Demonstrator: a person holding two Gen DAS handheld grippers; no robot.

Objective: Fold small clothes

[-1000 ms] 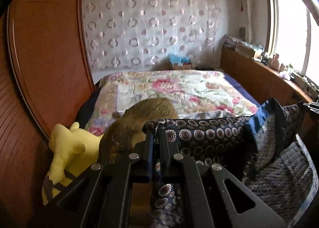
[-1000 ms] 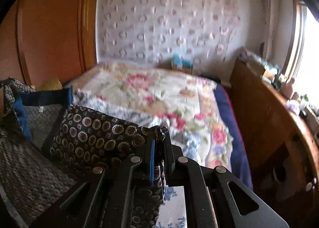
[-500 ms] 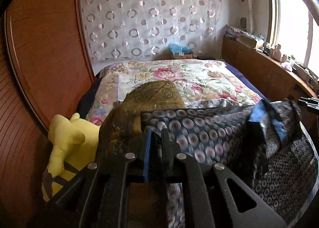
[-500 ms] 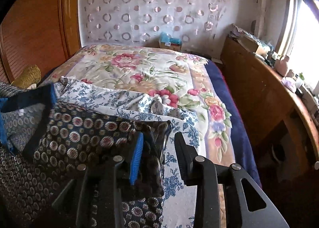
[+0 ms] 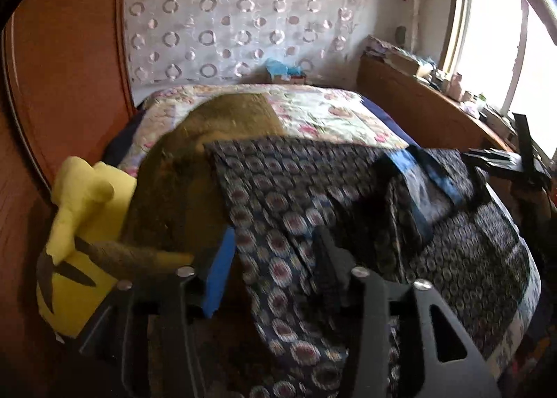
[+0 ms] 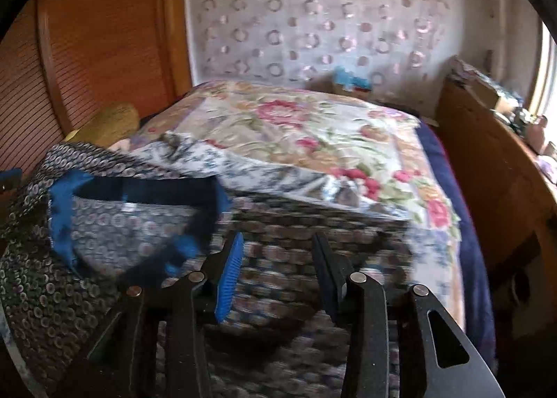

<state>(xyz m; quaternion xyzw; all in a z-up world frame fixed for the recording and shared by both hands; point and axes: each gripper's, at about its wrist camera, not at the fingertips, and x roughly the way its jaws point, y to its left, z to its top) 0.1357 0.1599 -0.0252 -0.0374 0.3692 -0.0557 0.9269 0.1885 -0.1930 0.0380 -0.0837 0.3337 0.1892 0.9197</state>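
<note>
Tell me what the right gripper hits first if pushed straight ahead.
The right gripper, jaws open, would probably first meet the dark patterned garment spread just beyond its fingertips; the floral quilt lies farther on. Blur leaves depth uncertain.

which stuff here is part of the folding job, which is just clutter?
Job: patterned dark garment with blue collar, left gripper, right gripper, both open.

Clutter: yellow plush toy, olive cushion, floral bedspread, blue-print cloth.

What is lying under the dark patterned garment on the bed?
Under the dark patterned garment a blue-and-white floral cloth shows at its far edge, on the floral quilt. How far that cloth reaches beneath is hidden.
</note>
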